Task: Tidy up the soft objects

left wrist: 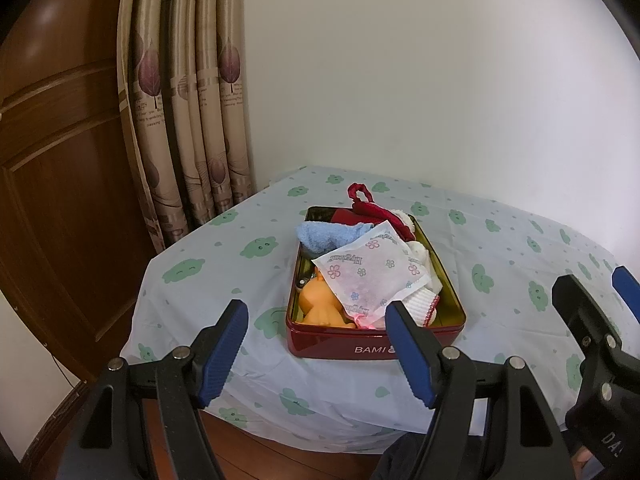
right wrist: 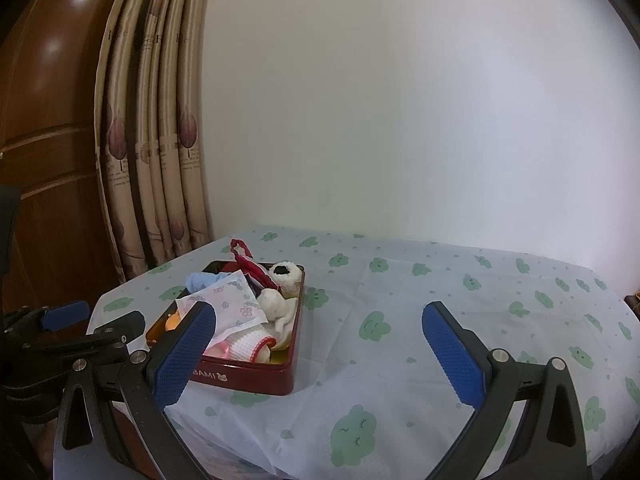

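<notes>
A red tin (left wrist: 332, 346) marked BAMI stands on the cloth-covered table (left wrist: 500, 248). It holds a blue towel (left wrist: 324, 234), a dark red pouch (left wrist: 368, 206), a white floral packet (left wrist: 368, 272), an orange toy (left wrist: 320, 308) and a white knit piece with red trim (left wrist: 418, 304). My left gripper (left wrist: 316, 314) hovers open just short of the tin's near wall, nothing between its fingers. In the right wrist view the tin (right wrist: 256, 378) sits left of centre, with a white plush (right wrist: 284, 274) at its far end. My right gripper (right wrist: 320, 312) is open and empty over the cloth right of the tin.
A beige curtain (left wrist: 188, 120) and a wooden door (left wrist: 60, 200) stand left of the table, a white wall behind. The cloth with green cloud prints (right wrist: 440, 280) stretches right of the tin. The table's near edge drops to a wooden floor (left wrist: 260, 452).
</notes>
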### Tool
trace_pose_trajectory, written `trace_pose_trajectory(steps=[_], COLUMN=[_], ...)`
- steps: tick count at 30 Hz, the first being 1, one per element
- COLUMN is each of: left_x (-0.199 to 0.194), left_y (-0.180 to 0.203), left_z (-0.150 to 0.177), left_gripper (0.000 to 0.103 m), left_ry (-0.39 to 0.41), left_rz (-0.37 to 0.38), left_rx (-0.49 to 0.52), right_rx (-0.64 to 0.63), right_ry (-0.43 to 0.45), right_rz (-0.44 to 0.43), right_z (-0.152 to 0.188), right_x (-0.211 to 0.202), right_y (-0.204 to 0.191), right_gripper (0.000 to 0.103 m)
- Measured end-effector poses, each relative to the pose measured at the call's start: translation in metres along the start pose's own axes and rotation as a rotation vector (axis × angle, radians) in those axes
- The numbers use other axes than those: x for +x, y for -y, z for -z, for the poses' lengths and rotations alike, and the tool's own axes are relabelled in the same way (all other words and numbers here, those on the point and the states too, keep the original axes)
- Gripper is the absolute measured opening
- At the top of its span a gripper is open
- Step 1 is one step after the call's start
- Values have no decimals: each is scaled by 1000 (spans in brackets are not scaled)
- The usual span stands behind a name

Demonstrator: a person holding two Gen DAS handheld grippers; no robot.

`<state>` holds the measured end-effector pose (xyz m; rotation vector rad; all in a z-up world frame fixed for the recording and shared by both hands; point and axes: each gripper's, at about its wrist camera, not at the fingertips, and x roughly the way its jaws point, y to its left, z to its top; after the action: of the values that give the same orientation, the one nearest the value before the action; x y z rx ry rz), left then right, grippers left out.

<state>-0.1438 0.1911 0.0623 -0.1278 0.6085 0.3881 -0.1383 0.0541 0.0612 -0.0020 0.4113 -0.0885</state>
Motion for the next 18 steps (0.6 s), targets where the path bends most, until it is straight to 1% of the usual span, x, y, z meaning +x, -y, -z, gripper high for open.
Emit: trace_pose_trajectory(steps=[18], left_x=[1], left_y=[0], left_z=[0], left_gripper=[75], left_ry=[-10], left_rz=[3], left_rx=[8], right_rx=[-1], right_ry=[-6], right_rz=[-3], right_z=[1], right_x=[0], right_y=[2], right_gripper=[103])
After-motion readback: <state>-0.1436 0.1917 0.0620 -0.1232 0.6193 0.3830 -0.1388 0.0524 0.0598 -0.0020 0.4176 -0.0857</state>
